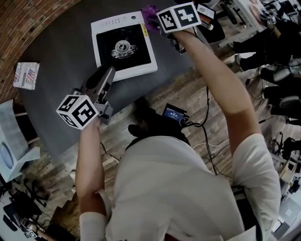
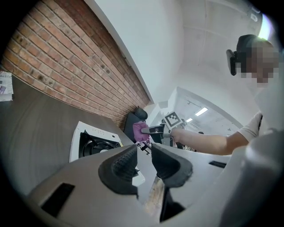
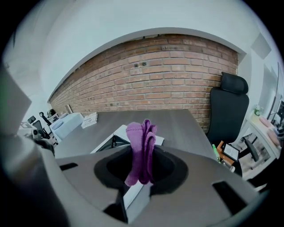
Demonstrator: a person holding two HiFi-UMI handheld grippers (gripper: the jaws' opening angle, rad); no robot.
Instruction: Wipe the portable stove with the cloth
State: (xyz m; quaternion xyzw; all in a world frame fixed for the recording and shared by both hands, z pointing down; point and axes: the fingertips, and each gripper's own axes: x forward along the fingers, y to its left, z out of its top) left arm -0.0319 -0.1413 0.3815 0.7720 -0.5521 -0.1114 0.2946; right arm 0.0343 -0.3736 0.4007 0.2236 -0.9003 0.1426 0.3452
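The portable stove (image 1: 123, 44) (image 2: 91, 142) (image 3: 114, 141) is a flat white square case with a black recessed top and a round metal burner at its middle. It sits level on the grey table (image 1: 61, 52), close to the table's right edge. The cloth (image 1: 150, 12) (image 2: 140, 131) (image 3: 142, 150) is purple and bunched into upright folds. It is pinched in the right gripper (image 3: 141, 167) and held clear above the table, just past the stove's far right corner.
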